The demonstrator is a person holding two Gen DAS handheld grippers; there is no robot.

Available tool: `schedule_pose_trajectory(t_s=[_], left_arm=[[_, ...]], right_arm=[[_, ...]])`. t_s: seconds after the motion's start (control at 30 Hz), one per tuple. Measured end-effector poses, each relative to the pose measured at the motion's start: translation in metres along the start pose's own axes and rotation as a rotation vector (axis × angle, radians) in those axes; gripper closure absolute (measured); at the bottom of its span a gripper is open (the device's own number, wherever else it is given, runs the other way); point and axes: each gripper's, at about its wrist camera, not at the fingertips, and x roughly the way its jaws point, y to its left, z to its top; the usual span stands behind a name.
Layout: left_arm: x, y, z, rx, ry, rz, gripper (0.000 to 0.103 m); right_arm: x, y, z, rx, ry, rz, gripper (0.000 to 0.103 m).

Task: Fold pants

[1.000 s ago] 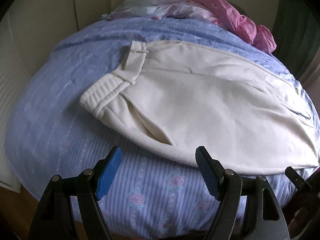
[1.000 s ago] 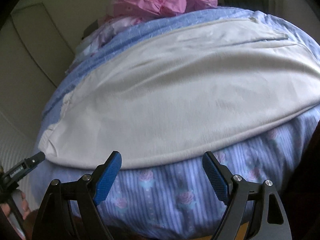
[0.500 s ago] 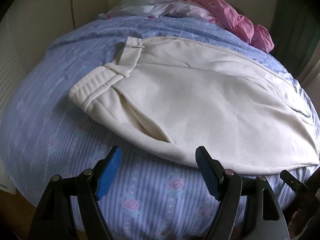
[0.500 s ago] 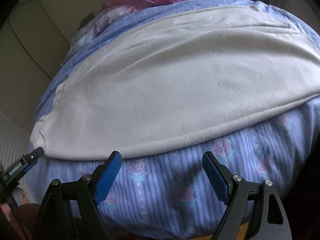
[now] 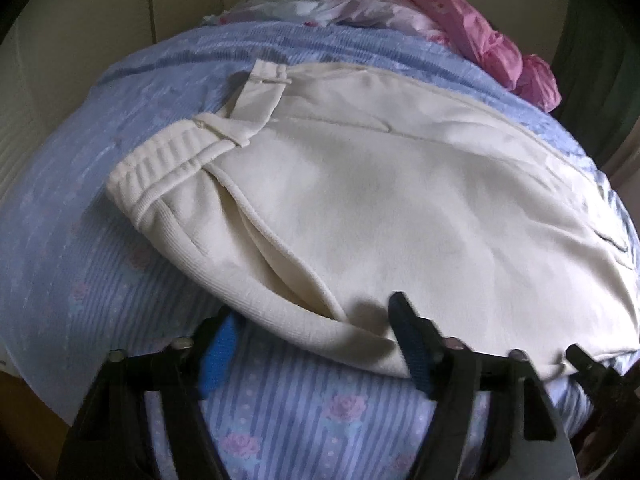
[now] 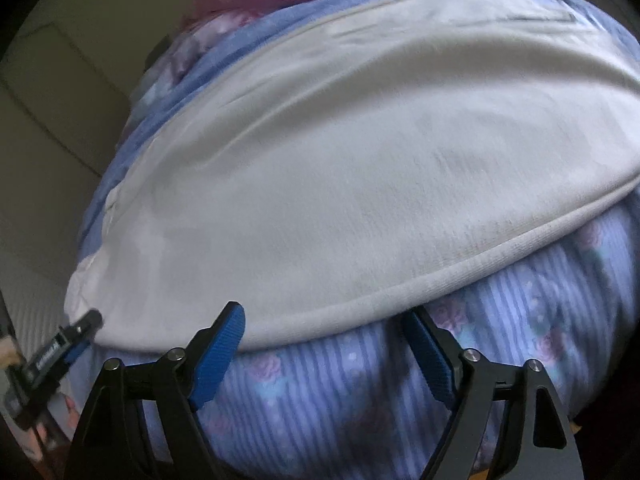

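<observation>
Bed [image 5: 100, 152] carries cream pants [image 5: 400, 200], long axis left to right, waistband at far left. Left gripper [image 5: 316, 354] is spread around the near hem edge, touching it. Right gripper [image 6: 322, 354] is spread, just beside the same near edge.

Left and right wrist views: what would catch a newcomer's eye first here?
The cream pants dominate, spread flat across the blue floral bedspread, ribbed waistband to the left. Both open claws sit at the near hem: the left claw straddles the edge, the right claw is just below it. A crumpled pink garment lies heaped at the far end of the bed.
</observation>
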Motion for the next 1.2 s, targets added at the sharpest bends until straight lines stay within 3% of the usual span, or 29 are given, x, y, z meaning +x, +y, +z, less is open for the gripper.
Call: schedule_pose_trajectory(t_s=[0.1,0.17,0.27,0.43,0.53,0.8,1.03,1.2], left_arm=[[0.006,0.001,-0.002,-0.026,0.001,-0.011,0.058],[0.003,-0.001,-0.005,-0.018,-0.014,-0.007,0.076],[-0.011,-0.006,-0.007,0.001,-0.056,-0.007,0.086],[-0.039,-0.009,0.007,-0.009,-0.133,-0.020,0.091],[-0.054,-0.011,0.029,-0.053,-0.160,-0.068,0.092],[-0.084,-0.041,0.119,-0.064,-0.278,-0.084,0.093],[-0.056,-0.070,0.220,-0.054,-0.268,-0.042,0.093],[0.013,-0.088,0.278,-0.012,-0.160,0.045,0.093]], right_arm=[[0.005,-0.002,0.008,0.009,-0.017,-0.026,0.045],[0.006,-0.009,0.009,0.043,-0.015,-0.035,0.063],[0.002,-0.013,0.012,0.033,-0.027,-0.019,0.087],[-0.023,-0.004,0.024,-0.017,-0.109,0.001,0.092],[-0.051,0.012,0.039,-0.080,-0.229,0.009,0.092],[-0.078,0.047,0.121,-0.046,-0.356,0.055,0.092],[-0.061,0.077,0.217,-0.101,-0.337,0.036,0.092],[-0.011,0.090,0.289,-0.122,-0.181,0.012,0.092]])
